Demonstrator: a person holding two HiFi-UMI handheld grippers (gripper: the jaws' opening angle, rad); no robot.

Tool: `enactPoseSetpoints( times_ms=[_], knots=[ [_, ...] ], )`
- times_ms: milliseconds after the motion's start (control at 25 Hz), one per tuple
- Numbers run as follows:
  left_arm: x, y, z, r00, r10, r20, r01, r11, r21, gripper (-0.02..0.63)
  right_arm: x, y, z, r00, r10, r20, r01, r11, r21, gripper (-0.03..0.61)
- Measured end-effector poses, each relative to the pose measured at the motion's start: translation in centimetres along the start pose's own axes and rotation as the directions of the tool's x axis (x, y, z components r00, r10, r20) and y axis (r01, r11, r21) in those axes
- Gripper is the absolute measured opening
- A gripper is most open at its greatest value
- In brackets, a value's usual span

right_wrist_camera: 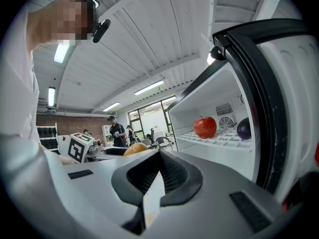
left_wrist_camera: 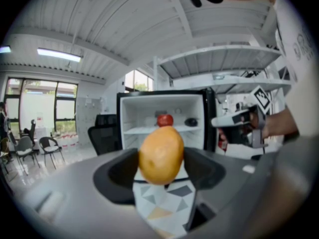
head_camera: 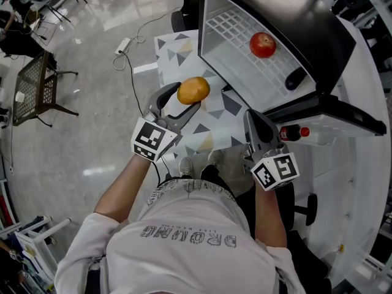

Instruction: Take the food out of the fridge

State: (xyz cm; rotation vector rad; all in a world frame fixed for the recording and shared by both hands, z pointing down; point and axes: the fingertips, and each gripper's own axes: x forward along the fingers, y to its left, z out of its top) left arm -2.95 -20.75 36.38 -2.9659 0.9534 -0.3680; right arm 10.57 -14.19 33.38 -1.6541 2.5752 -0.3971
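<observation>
My left gripper point(head_camera: 185, 99) is shut on an orange point(head_camera: 193, 90), held in the air in front of the open fridge point(head_camera: 318, 17); the orange point(left_wrist_camera: 160, 155) sits squeezed between both jaws. On the wire shelf point(head_camera: 236, 29) lie a red apple point(head_camera: 263, 44) and a dark rounded item point(head_camera: 294, 78). The same apple point(right_wrist_camera: 205, 127) and dark item point(right_wrist_camera: 244, 128) show in the right gripper view. My right gripper point(head_camera: 255, 117) hangs beside the fridge door, jaws together point(right_wrist_camera: 158, 158), holding nothing.
A white surface with a triangle pattern point(head_camera: 226, 106) lies below the grippers. A red-capped cola bottle point(head_camera: 294, 131) sits in the fridge door point(head_camera: 343, 112). On the floor to the left are a power strip with its cable point(head_camera: 124, 44) and a wire chair point(head_camera: 33, 89).
</observation>
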Motion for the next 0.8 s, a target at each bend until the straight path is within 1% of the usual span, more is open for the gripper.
enactPoseSetpoints(
  times_ms=[800],
  knots=[
    [0.66, 0.41, 0.28, 1.0, -0.008, 0.006, 0.007, 1.0, 0.002, 0.295, 0.58, -0.27, -0.12, 1.0, 0.005, -0.01, -0.005, 1.0, -0.003, -0.005]
  ],
)
